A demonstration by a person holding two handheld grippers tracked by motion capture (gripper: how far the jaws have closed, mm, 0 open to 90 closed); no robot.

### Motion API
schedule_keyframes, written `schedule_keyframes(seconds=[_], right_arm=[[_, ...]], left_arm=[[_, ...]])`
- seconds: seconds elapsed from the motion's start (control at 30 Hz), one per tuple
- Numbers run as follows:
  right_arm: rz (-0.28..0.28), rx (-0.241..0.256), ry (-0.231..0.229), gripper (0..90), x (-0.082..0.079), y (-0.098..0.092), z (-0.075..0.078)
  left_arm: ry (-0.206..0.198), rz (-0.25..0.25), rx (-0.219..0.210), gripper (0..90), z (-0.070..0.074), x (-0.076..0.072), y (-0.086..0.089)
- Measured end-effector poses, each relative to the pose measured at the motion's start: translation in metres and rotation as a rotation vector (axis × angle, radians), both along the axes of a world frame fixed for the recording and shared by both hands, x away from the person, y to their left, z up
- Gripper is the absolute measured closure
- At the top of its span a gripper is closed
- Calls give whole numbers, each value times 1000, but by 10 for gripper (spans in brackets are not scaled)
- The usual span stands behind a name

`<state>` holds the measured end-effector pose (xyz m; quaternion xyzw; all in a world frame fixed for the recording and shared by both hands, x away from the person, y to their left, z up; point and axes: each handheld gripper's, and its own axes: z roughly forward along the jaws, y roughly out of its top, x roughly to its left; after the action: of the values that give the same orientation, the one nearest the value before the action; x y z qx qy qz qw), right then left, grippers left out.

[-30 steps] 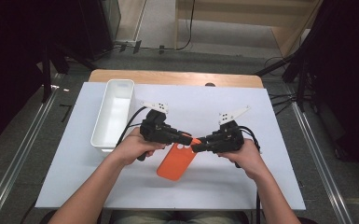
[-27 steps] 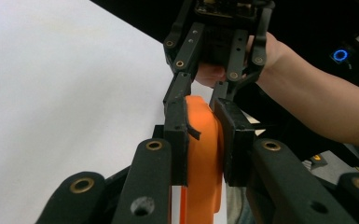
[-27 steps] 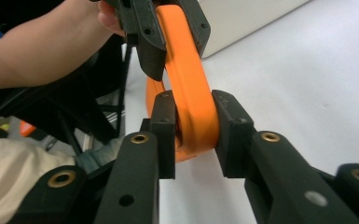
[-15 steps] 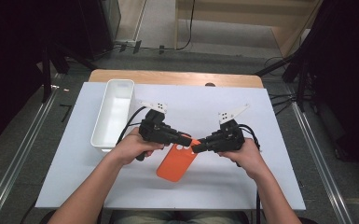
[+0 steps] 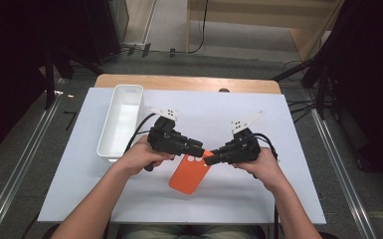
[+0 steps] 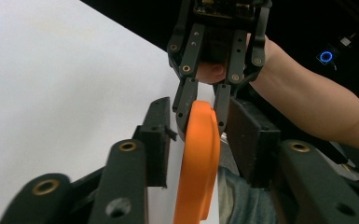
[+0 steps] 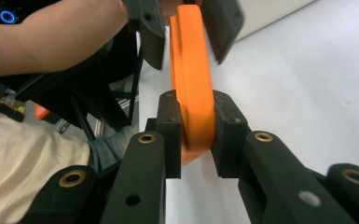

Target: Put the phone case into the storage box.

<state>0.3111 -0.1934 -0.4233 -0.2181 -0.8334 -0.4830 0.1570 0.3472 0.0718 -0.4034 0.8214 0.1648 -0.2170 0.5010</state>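
An orange phone case (image 5: 190, 173) hangs tilted just above the white table top (image 5: 278, 199), near the middle front. My right gripper (image 5: 211, 158) is shut on its upper edge; in the right gripper view (image 7: 196, 116) both pads press the case (image 7: 193, 93). My left gripper (image 5: 199, 148) reaches the same edge from the left. In the left gripper view (image 6: 200, 121) its jaws straddle the case (image 6: 198, 154) with a gap showing on the left side. The right gripper's fingers (image 6: 186, 98) clamp the case farther along.
A long white bin (image 5: 129, 88) stands at the table's left rear, beside the left hand. A wooden strip (image 5: 189, 82) borders the far edge. Metal rails run along the floor on both sides. Cables trail from both grippers.
Both grippers and the orange case stay almost where they were; the hands shift only slightly.
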Motion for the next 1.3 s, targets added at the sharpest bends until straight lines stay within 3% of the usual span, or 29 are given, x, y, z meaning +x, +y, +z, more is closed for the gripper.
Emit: schedule_keyframes(seconds=[0.07,0.17,0.3,0.47,0.63,0.77,1.3], right_arm=[[-3,1,5,747,0,0,0],[-6,-1,9,747,0,0,1],[-16,-11,19,746,1,-2,1],[-36,-30,34,746,1,-4,1],[-58,-35,49,746,1,-6,2],[-70,-48,57,746,1,-8,3],[-154,-73,87,746,1,-16,5]], left_arm=[[-9,7,4,499,0,0,0],[-6,9,-1,491,1,0,1],[-32,20,-7,409,3,-1,1],[-48,49,12,354,5,0,2],[-45,84,28,352,5,4,5],[-33,105,17,351,6,6,9],[-52,178,54,351,6,11,17]])
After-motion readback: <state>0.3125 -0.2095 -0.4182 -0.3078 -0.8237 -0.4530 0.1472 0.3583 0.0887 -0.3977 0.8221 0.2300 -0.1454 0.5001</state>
